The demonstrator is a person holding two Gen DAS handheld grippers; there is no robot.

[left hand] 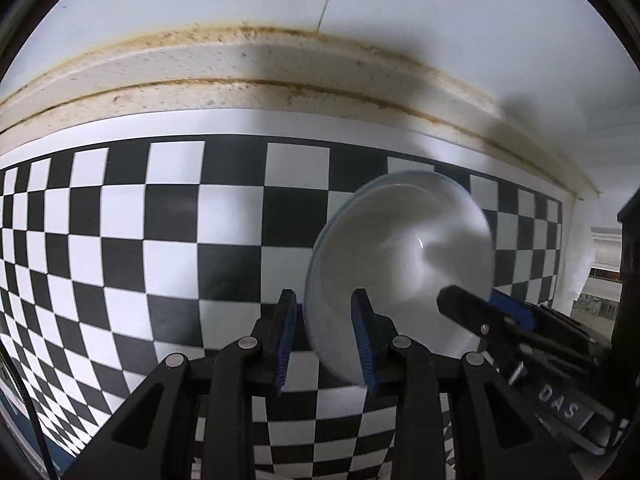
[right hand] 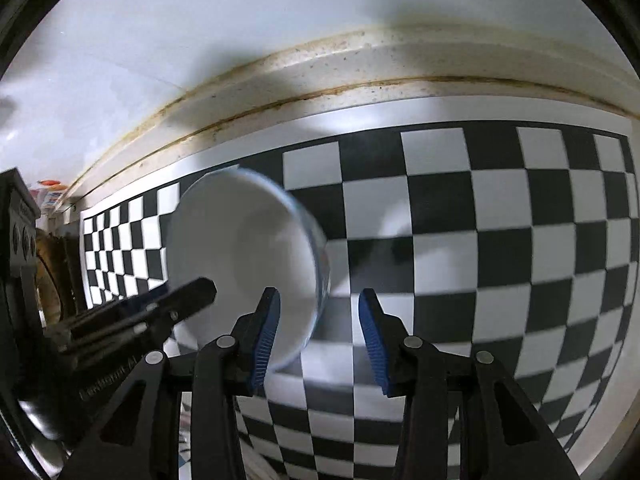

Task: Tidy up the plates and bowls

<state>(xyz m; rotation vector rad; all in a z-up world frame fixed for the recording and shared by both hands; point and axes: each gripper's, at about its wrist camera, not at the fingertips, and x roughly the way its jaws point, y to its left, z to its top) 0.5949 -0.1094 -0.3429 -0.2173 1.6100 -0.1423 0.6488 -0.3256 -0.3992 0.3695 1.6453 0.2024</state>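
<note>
A white bowl (left hand: 400,264) is held tipped on edge above a black-and-white chequered mat (left hand: 160,240) that covers the worktop (left hand: 240,68). In the left wrist view, the left gripper (left hand: 325,340) sits at 6 o'clock, its blue-padded fingers (left hand: 363,340) nearly closed with the bowl's rim at about 7 o'clock between them, one inside the bowl and one outside; they appear to pinch it. The right gripper (right hand: 319,336), seen in its own view at 6 o'clock, has its fingers (right hand: 265,336) parted. The bowl's rim at 5 o'clock lies just by the left finger, but nothing sits squarely between the pair, so it seems to hold nothing. No plates are visible. The step looks like carrying the bowl to its place. The next move likely calls for levelling the bowl, lowering it gently, then releasing.
</note>
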